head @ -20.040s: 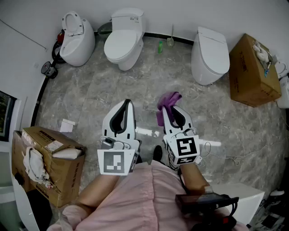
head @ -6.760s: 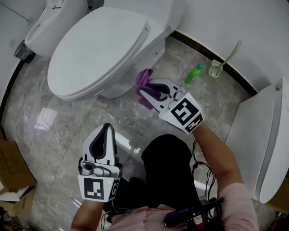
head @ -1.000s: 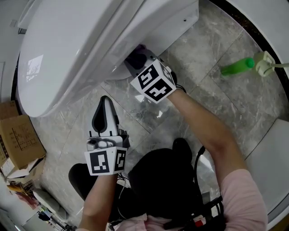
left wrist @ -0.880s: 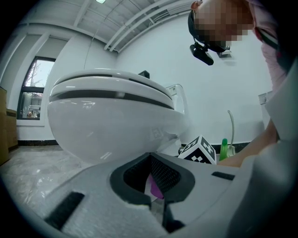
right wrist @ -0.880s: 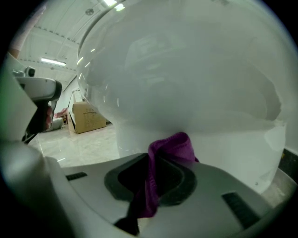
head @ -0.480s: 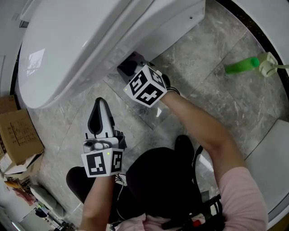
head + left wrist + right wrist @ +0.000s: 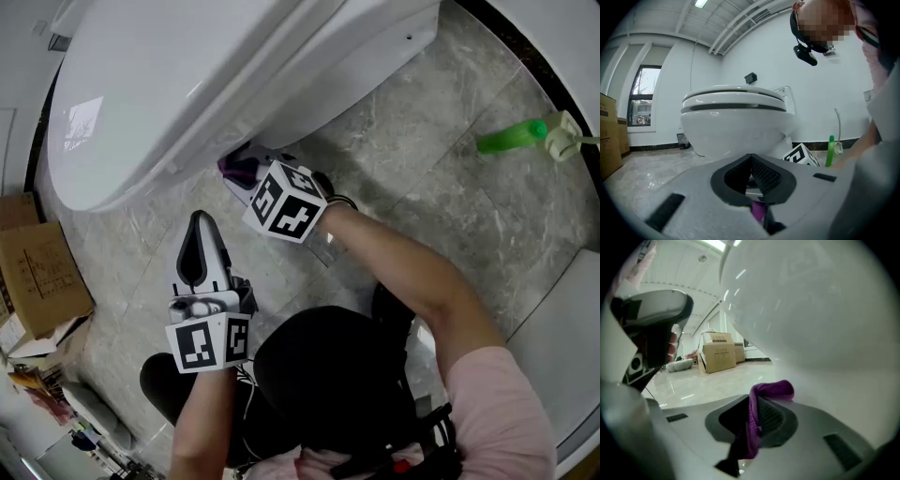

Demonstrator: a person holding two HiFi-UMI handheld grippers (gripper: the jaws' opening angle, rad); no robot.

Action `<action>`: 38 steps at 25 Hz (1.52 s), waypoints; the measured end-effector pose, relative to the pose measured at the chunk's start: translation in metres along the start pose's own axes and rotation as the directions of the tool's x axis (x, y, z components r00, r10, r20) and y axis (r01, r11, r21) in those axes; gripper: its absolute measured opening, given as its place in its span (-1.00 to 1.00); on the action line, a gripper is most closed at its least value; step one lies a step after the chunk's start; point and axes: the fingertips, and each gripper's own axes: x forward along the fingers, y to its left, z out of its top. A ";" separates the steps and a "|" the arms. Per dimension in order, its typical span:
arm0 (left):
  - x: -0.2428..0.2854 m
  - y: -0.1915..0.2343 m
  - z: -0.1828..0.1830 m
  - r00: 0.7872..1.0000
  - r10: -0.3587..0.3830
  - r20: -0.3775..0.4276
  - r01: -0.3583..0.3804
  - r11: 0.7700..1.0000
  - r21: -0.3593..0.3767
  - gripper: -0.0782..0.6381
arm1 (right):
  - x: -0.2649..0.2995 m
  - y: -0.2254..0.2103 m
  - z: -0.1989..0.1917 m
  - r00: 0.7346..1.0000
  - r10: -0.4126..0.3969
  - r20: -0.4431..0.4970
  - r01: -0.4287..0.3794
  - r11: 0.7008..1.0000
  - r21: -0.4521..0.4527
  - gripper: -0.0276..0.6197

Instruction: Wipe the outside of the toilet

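Right tool (image 7: pixel 248 180) has slid frontward along the toilet (image 7: pixel 187 84), clamped on purple cloth (image 7: pixel 236 167) (touching porcelain); left tool (image 7: pixel 199 225) closed, empty.

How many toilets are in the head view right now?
2. The toilet being wiped fills the top left, with the right gripper holding the purple cloth at its base. The edge of a second toilet shows at lower right. Others may be out of frame.

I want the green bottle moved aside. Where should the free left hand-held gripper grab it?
Grip the green bottle around its slim body at mid-height, coming in level from the open floor side. It stands upright, and the brush holder crowds its far side.
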 end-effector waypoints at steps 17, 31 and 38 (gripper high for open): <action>0.029 -0.054 0.015 0.989 -0.143 0.026 0.142 0.990 0.011 -0.76 | -0.111 -0.051 -0.021 0.982 -0.188 0.009 0.188 0.982 -0.036 -0.74; 0.074 -0.118 0.015 0.967 -0.254 -0.005 0.254 0.966 0.040 -0.76 | -0.243 -0.234 -0.116 0.791 -0.603 -0.107 0.612 0.786 0.094 -0.73; 0.079 -0.121 -0.003 0.971 -0.234 -0.053 0.235 0.972 0.026 -0.76 | -0.249 -0.283 -0.149 0.740 -0.654 -0.156 0.670 0.735 0.102 -0.73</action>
